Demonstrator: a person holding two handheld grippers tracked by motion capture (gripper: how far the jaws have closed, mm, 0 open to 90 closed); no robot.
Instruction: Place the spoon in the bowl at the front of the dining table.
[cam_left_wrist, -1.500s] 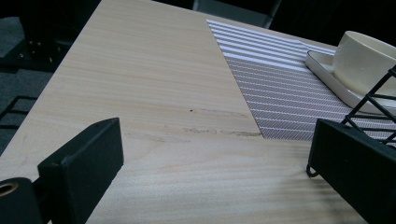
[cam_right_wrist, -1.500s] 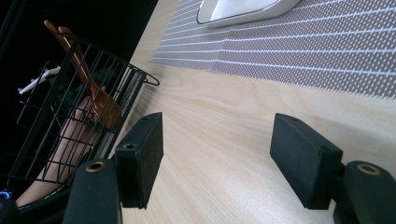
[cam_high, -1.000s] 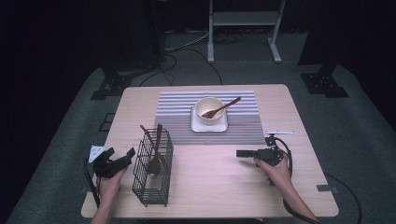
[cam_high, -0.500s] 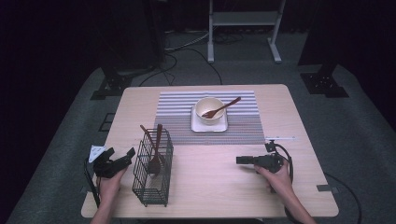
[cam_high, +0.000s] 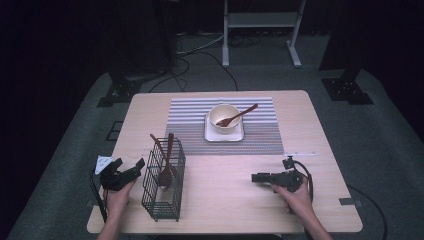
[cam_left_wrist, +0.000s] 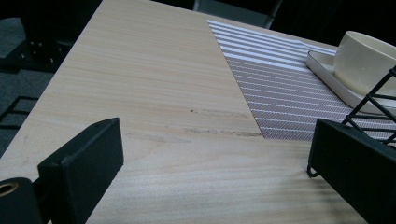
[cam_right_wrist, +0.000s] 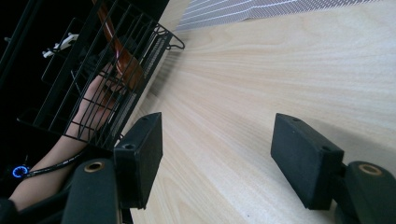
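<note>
Down at the lower left of the high view, the left gripper (cam_high: 131, 168) sits beside the wire basket (cam_high: 162, 187), jaws apart and empty; lower right, the right gripper (cam_high: 260, 177) points toward it, jaws likewise apart.
</note>
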